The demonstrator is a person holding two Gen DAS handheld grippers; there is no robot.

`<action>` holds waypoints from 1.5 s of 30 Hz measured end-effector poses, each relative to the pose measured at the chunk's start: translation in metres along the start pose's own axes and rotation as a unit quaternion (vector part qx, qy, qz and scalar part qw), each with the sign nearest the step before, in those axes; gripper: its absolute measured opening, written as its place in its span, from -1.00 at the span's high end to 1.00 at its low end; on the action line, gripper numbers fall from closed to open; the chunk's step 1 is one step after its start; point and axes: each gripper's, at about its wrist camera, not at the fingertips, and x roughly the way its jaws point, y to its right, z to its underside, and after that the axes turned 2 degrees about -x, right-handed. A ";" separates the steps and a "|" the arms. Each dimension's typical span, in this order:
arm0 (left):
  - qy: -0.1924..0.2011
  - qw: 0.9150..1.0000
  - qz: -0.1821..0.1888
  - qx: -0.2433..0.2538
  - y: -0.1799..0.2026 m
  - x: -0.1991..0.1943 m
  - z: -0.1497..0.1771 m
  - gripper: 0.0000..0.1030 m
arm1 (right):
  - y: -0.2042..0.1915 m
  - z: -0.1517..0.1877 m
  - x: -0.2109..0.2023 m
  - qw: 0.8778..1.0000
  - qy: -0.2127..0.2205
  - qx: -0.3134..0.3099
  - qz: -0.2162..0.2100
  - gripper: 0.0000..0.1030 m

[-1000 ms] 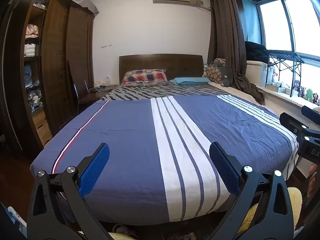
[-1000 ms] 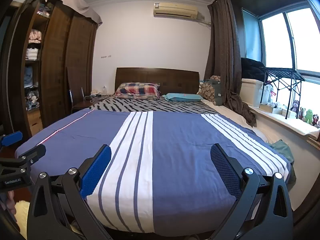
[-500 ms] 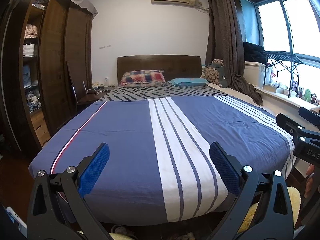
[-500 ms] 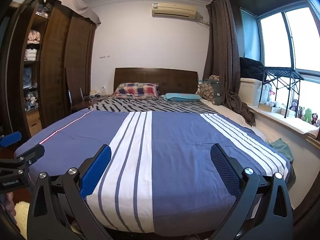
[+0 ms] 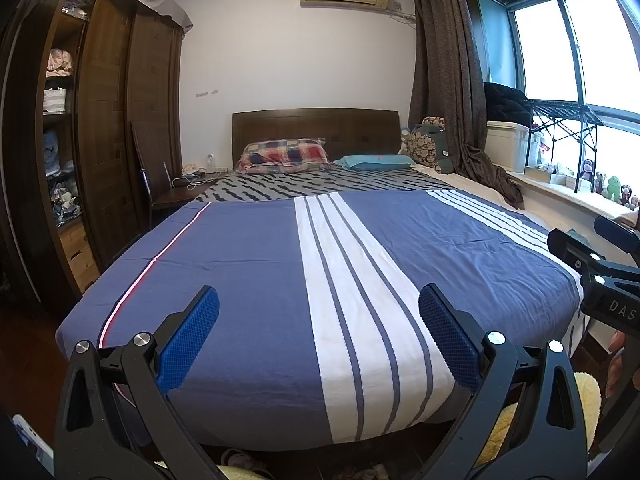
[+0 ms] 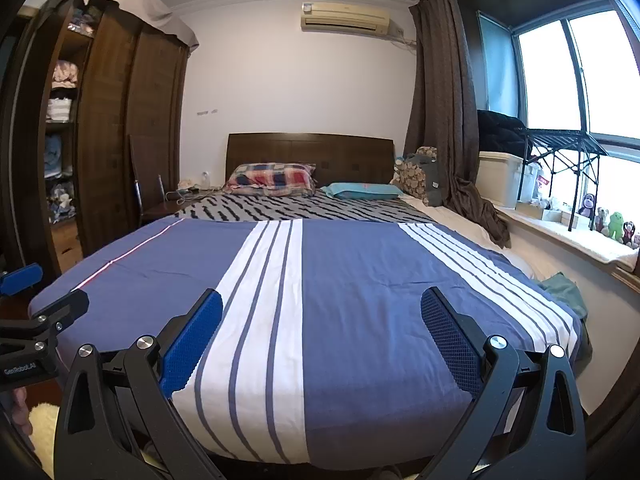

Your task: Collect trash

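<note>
My left gripper (image 5: 318,330) is open and empty, held above the foot of a bed with a blue cover with white stripes (image 5: 248,264). My right gripper (image 6: 322,332) is open and empty too, held over the same bed (image 6: 360,280) a little further right. Each gripper shows at the edge of the other's view: the right one in the left wrist view (image 5: 600,272), the left one in the right wrist view (image 6: 36,312). I see no clear piece of trash on the bed. Small items lie on the nightstand (image 5: 192,178) at the bed's far left, too small to tell apart.
A dark wardrobe (image 5: 104,128) with open shelves stands left. A chair (image 5: 148,168) stands by the nightstand. Pillows (image 5: 284,154) lie at the headboard. A sill (image 6: 560,232) with toys, a bin and a rack runs along the right. A green cloth (image 6: 564,290) lies by the bed's right edge.
Both views have drifted slightly, and the room has shifted a little to the left in them. Both grippers stay open and empty.
</note>
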 end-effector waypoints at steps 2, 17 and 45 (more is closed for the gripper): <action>0.000 1.000 0.001 -0.001 0.000 0.000 0.000 -0.84 | -0.001 0.001 0.000 1.000 0.001 0.000 0.000 -0.93; 0.005 1.000 -0.002 -0.003 -0.001 0.000 0.001 -0.84 | 0.000 0.004 0.000 1.000 0.003 0.006 0.001 -0.93; 0.009 1.000 -0.010 -0.009 -0.002 -0.004 0.000 -0.84 | -0.002 0.004 0.000 1.000 0.002 0.008 0.000 -0.93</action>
